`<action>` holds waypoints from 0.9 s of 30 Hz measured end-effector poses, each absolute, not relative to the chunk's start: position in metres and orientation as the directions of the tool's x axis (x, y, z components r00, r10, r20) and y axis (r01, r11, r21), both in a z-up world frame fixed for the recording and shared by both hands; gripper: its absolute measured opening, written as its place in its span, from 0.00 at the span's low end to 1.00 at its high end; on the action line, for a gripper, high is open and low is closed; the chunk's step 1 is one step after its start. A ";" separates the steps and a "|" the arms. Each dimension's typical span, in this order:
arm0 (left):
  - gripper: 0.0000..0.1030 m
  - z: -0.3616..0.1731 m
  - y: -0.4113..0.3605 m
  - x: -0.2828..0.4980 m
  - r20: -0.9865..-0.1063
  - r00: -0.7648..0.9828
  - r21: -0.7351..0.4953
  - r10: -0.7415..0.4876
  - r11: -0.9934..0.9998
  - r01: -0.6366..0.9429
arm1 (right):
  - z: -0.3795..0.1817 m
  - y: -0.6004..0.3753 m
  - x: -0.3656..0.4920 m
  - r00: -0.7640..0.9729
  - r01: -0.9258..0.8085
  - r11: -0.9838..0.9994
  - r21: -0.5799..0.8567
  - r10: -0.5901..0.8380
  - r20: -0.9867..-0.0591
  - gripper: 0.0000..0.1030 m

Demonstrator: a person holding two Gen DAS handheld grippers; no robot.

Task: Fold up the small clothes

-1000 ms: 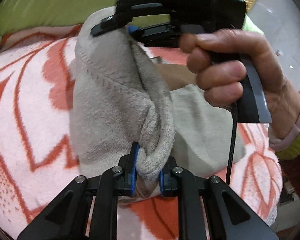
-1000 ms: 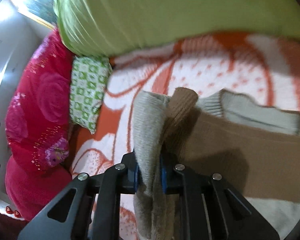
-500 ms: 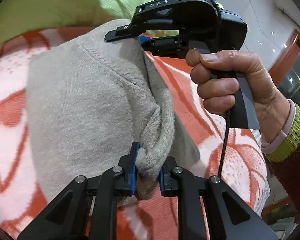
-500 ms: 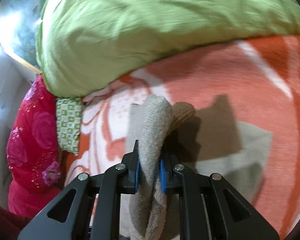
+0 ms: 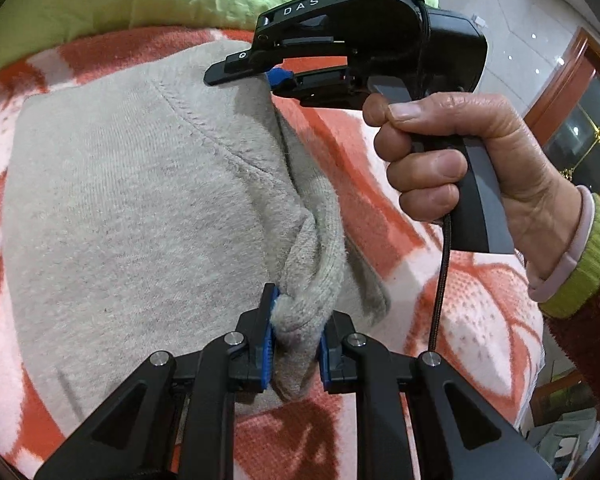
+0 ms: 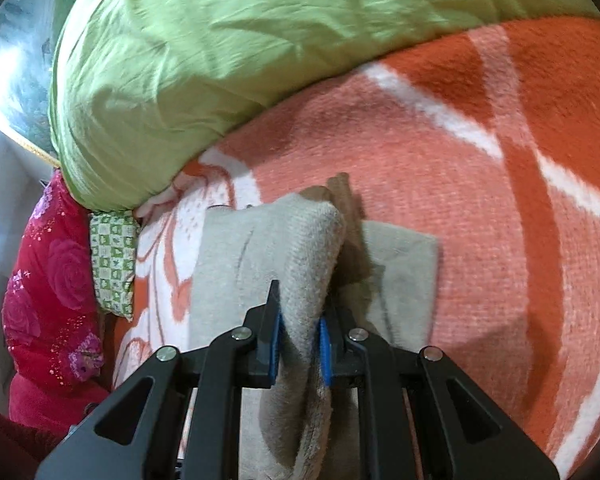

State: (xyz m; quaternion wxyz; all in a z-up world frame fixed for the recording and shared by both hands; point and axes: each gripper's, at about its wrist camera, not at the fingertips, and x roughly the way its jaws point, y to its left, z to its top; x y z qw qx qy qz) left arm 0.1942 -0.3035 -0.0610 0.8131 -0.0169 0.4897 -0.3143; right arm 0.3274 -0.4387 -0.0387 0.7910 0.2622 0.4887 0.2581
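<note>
A small beige knitted garment [image 5: 132, 208] lies spread on an orange and white patterned blanket [image 5: 380, 184]. My left gripper [image 5: 296, 336] is shut on a bunched edge of it at the near side. Across the cloth, my right gripper [image 5: 274, 74], held by a hand [image 5: 452, 160], is shut on the far edge. In the right wrist view the right gripper [image 6: 300, 334] pinches a thick fold of the beige garment [image 6: 312, 240], with a brown inner layer showing behind the fold and a flat beige part lying to the right.
A large green quilt [image 6: 260, 48] is heaped at the back of the blanket [image 6: 500, 200]. A red flowered cushion [image 6: 52, 292] and a small green checked pillow [image 6: 114, 260] lie at the left. A wooden cabinet [image 5: 572, 120] stands beyond the bed's edge.
Both grippers have carried the garment's edge across and lowered it, so the beige cloth now lies spread flat. The brown and cream layers seen earlier are mostly covered.
</note>
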 end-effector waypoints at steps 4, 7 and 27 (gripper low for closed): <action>0.23 -0.072 -0.312 0.198 -0.799 0.301 -0.338 -0.520 0.803 0.490 | -0.050 -0.456 0.328 0.421 -0.082 0.770 0.633 0.602 -0.678 0.17; 0.38 -0.068 -0.310 0.190 -0.793 0.290 -0.352 -0.536 0.791 0.500 | -0.050 -0.474 0.320 0.445 0.002 0.760 0.649 0.581 -0.682 0.37; 0.68 -0.066 -0.127 0.231 -0.831 0.351 -0.419 -0.431 0.901 0.116 | -0.047 -0.421 0.205 0.415 -0.061 0.836 0.545 0.518 -0.748 0.55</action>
